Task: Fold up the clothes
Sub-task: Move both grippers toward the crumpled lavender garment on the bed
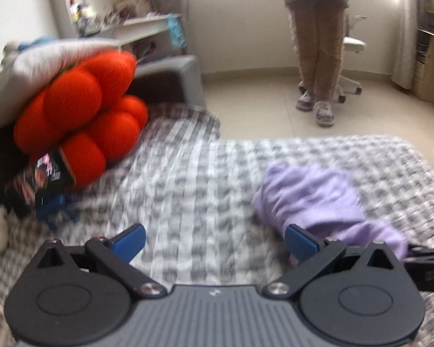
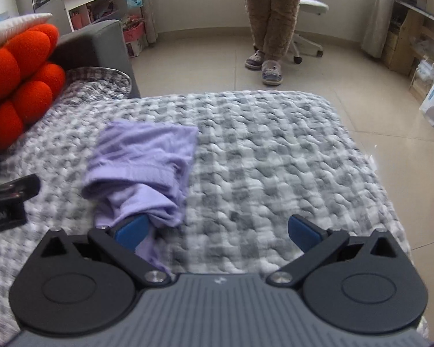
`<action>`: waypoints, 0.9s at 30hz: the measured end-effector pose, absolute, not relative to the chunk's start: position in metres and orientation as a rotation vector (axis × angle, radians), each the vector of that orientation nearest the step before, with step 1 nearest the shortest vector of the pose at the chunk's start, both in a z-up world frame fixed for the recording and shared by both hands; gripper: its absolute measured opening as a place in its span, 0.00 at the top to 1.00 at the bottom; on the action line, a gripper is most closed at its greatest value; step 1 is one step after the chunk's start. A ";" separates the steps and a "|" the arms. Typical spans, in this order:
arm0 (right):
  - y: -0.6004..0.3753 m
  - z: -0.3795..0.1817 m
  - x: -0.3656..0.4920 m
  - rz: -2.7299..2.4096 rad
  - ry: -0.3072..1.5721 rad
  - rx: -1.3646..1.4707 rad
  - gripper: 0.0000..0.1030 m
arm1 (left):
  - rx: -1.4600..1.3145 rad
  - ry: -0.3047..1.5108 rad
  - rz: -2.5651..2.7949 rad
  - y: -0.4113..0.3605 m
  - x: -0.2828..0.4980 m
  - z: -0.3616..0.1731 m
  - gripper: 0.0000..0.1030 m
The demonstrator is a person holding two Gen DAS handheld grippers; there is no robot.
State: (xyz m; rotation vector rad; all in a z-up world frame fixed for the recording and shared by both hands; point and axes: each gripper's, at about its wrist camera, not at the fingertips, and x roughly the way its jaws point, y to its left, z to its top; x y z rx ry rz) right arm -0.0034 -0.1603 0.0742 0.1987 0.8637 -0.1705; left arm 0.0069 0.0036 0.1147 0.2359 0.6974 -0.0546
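Both claws released, left gripper (image 1: pixel 214 244) & right gripper (image 2: pixel 217 231) flank the bunched lilac garment (image 2: pixel 147 162) lower-centre on the checked blanket (image 2: pixel 274 144); pinching too deep risks snagging blanket w/ the cloth

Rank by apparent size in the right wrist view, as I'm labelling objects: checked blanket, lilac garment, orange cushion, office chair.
1. checked blanket
2. lilac garment
3. orange cushion, cut off by the frame edge, so unsure against the garment
4. office chair, far away and partly hidden
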 end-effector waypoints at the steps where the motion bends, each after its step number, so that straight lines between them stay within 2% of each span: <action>1: -0.160 0.076 0.002 -0.164 0.873 0.212 0.00 | 0.241 0.704 -0.059 0.001 0.011 0.117 0.00; 6: -0.154 0.078 0.036 -0.195 0.875 0.198 0.00 | 0.190 0.747 -0.005 -0.006 0.038 0.113 0.01; 13: -0.164 0.047 0.051 -0.136 0.905 0.181 0.00 | 0.158 0.793 -0.027 0.014 0.051 0.074 0.01; 18: -0.185 0.072 0.045 -0.103 0.759 0.226 0.00 | 0.125 0.784 -0.060 0.021 0.054 0.074 0.01; 19: -0.190 0.069 0.046 -0.107 0.753 0.263 0.02 | 0.123 0.758 -0.084 0.020 0.052 0.078 0.00; 21: -0.197 0.058 0.051 -0.109 0.792 0.346 0.23 | 0.131 0.722 -0.146 0.015 0.049 0.080 0.00; 22: -0.199 0.053 0.053 -0.100 0.809 0.377 0.37 | 0.131 0.727 -0.184 0.011 0.048 0.077 0.01; 25: -0.198 0.046 0.056 -0.063 0.837 0.442 0.48 | 0.115 0.753 -0.276 0.003 0.049 0.069 0.01; 27: -0.194 0.046 0.055 -0.025 0.833 0.461 0.49 | 0.112 0.739 -0.308 -0.004 0.048 0.067 0.01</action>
